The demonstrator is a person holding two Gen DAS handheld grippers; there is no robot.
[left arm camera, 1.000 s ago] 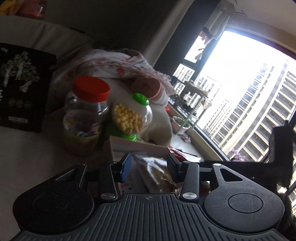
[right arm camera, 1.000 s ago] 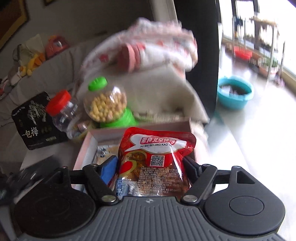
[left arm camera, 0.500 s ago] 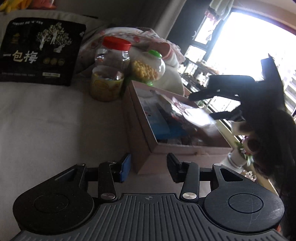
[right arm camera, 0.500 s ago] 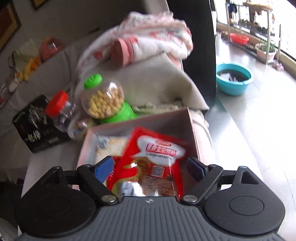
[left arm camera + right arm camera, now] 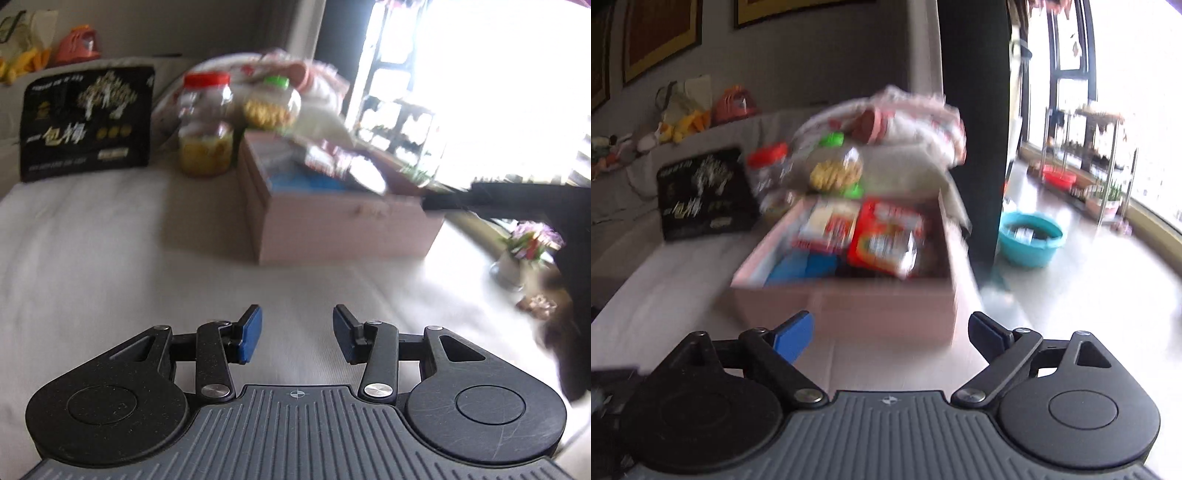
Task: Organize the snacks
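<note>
We see the pink box on the pale cushion, already filled with several packets: the red snack bag lies flat inside it at the right, a white-and-red packet beside it, and a blue packet toward the near wall. We judge the task well along but not finished — the red-lidded jar, the green-lidded jar of yellow snacks and the black snack pouch stand outside the box, behind and to its left, though we cannot say whether they are meant to go in. The right gripper sits just short of the box's near wall, its jaws wide apart and empty; they have just been opening, and nothing is between them. The left gripper hovers over bare cushion, well apart from the box, its jaws partly spread and released, gripping nothing. Compared with a second ago, the red bag has left the right gripper's jaws and now rests in the box, and that gripper has drawn back from over the box to its near side. The left gripper's view has also pulled away — the jars, then close ahead, now sit far off, and its jaws keep the same spread.
</note>
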